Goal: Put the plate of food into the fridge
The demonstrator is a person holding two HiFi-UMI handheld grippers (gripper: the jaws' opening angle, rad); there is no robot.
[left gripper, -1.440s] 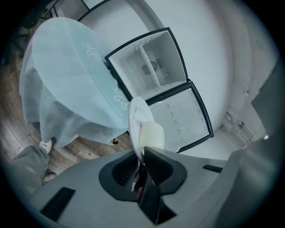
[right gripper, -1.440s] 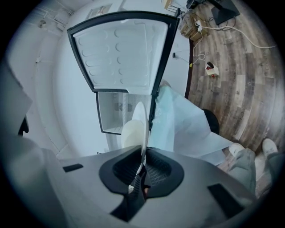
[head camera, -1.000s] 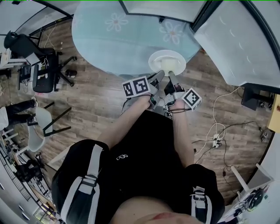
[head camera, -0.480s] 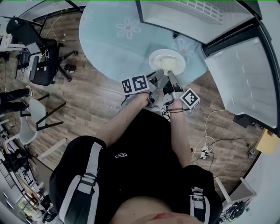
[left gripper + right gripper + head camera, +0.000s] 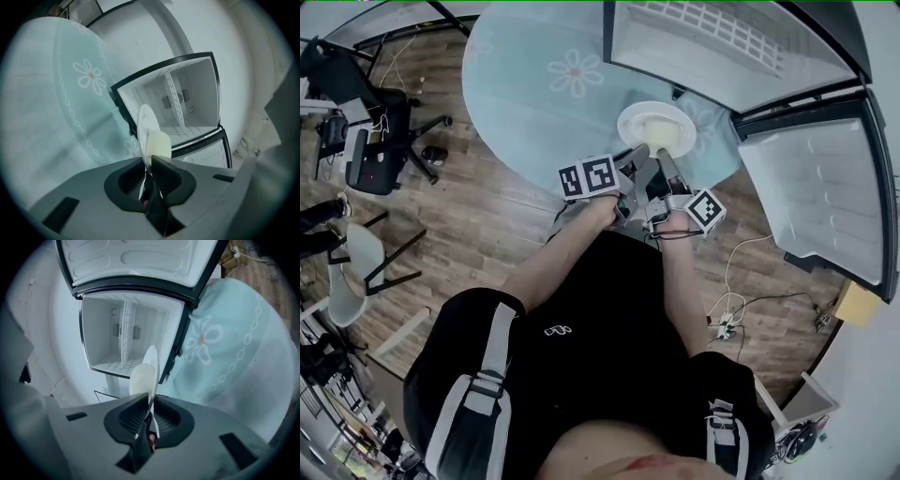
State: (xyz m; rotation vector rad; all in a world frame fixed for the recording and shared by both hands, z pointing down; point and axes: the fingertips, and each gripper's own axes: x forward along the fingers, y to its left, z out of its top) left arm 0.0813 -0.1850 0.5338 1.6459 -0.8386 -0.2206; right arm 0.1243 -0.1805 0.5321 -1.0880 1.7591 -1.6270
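A white plate (image 5: 656, 127) carrying a pale block of food (image 5: 654, 126) is held over the round table's light blue flowered cloth (image 5: 534, 84). My left gripper (image 5: 633, 169) and right gripper (image 5: 666, 173) are both shut on the plate's near rim, side by side. The left gripper view shows the plate (image 5: 145, 131) edge-on with the food (image 5: 158, 144) on its right face, clamped in my left gripper (image 5: 149, 169). In the right gripper view the plate (image 5: 152, 369) stands in my right gripper (image 5: 149, 420). The open fridge (image 5: 722, 47) lies just beyond; its white compartment (image 5: 187, 101) (image 5: 126, 333) holds a wire shelf.
The fridge door (image 5: 816, 197) (image 5: 131, 258) swings out to the right of the plate. The table edge runs close to the fridge's left side. Office chairs (image 5: 370, 155) stand at the left on the wood floor, and a power strip with cables (image 5: 722, 328) lies at the right.
The plate has travelled forward over the table toward the fridge, still held by both grippers. The open compartment now looks larger and more central in both gripper views.
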